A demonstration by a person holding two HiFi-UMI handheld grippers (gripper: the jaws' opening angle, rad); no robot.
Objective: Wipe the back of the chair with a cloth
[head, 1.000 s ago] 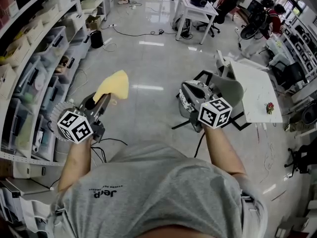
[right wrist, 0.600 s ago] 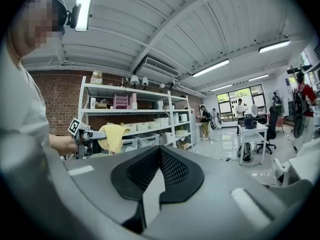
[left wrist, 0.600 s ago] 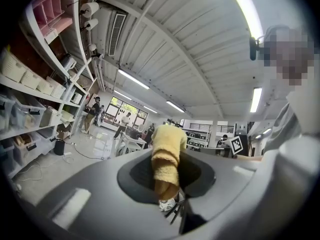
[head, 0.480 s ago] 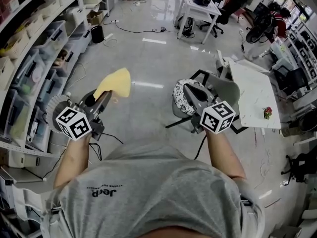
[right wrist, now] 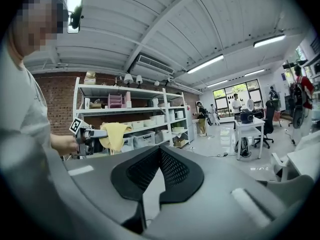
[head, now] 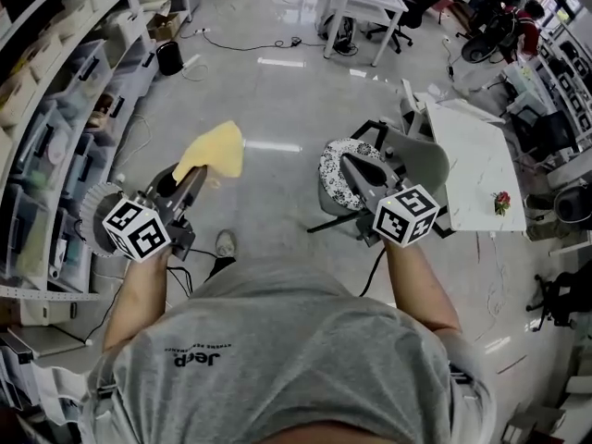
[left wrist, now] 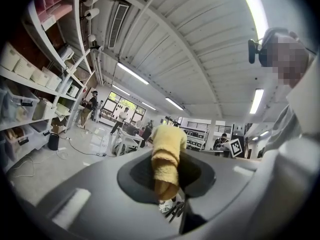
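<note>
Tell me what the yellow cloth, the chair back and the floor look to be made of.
Yellow cloth: soft, fuzzy fabric, likely microfibre or terry; a nap shows and it folds limply in the left gripper. Chair back: smooth matt grey, probably moulded plastic; one even curved shell. Floor: hard and glossy, perhaps polished concrete or tile; it mirrors the ceiling lights.

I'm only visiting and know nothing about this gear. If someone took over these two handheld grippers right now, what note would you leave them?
Left gripper: shut on the yellow cloth, held in the air, apart from the chair.
Right gripper: shut, nothing between its jaws, held out toward the grey chair beside the white table.
Done: the cloth is in the gripper.
Left: the cloth is not yet on the chair's back; bring it over and wipe.
</note>
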